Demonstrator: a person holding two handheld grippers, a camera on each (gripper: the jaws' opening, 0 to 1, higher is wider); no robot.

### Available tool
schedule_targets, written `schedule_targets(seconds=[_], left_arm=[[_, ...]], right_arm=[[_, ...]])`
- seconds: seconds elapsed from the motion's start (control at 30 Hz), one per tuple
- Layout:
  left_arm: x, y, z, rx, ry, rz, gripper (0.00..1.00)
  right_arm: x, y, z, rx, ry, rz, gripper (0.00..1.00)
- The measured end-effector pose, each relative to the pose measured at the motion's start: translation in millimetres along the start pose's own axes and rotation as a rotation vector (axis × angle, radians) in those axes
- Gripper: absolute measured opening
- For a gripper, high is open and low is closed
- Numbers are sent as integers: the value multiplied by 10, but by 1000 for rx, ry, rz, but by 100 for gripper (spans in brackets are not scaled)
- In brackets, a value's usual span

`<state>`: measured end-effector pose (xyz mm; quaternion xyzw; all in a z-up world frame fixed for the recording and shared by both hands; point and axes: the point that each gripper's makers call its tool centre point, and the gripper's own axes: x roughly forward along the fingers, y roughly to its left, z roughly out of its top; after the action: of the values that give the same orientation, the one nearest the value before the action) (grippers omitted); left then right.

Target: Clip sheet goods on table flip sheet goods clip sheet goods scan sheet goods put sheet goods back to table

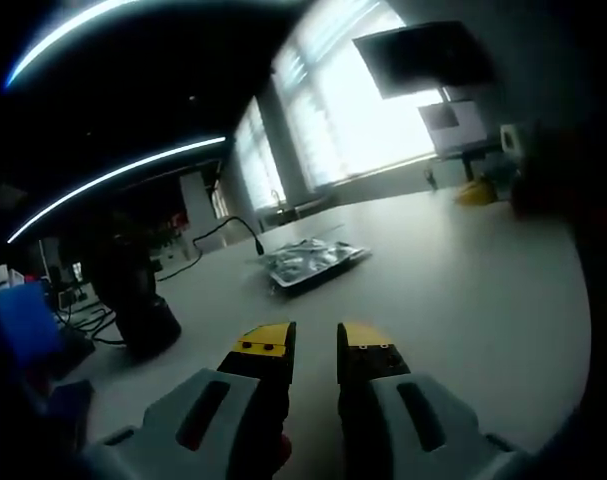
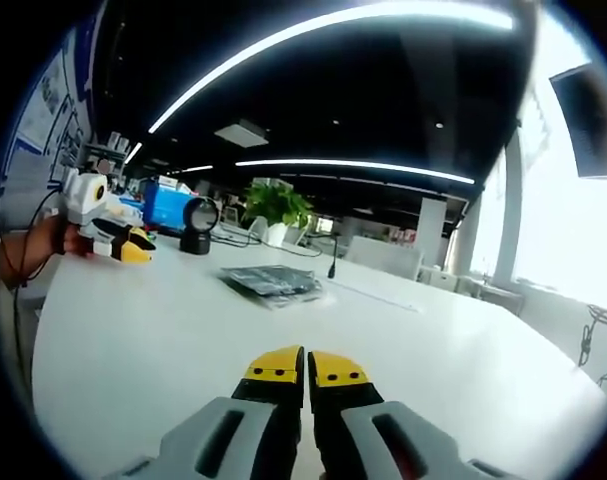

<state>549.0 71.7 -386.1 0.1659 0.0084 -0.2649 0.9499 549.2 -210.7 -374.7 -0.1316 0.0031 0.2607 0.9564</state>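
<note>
A stack of shiny silver sheet goods (image 1: 311, 263) lies flat on the white table (image 1: 463, 270), some way beyond my left gripper (image 1: 315, 342), whose yellow-tipped jaws stand slightly apart with nothing between them. In the right gripper view the same sheet goods (image 2: 273, 282) lie mid-table, well ahead of my right gripper (image 2: 305, 366), whose jaws are pressed together and hold nothing. The left gripper (image 2: 118, 245) shows at the far left of that view, held by a person's hand (image 2: 43, 245).
A black scanner on a stand (image 1: 133, 300) sits to the left of the sheets; it is also seen as a black scanner (image 2: 196, 225) in the right gripper view. A cable (image 1: 218, 235) runs behind the sheets. A blue box (image 1: 23, 320), a potted plant (image 2: 276, 205) and a yellow object (image 1: 475, 192) stand at the edges.
</note>
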Motion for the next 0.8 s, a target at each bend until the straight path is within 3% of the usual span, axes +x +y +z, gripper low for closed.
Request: schedule_targets(seconds=[0.8], left_arm=[[13,5,5,-2,-5,-4,9]], right_arm=[[5,9,3,1,0,0,0]])
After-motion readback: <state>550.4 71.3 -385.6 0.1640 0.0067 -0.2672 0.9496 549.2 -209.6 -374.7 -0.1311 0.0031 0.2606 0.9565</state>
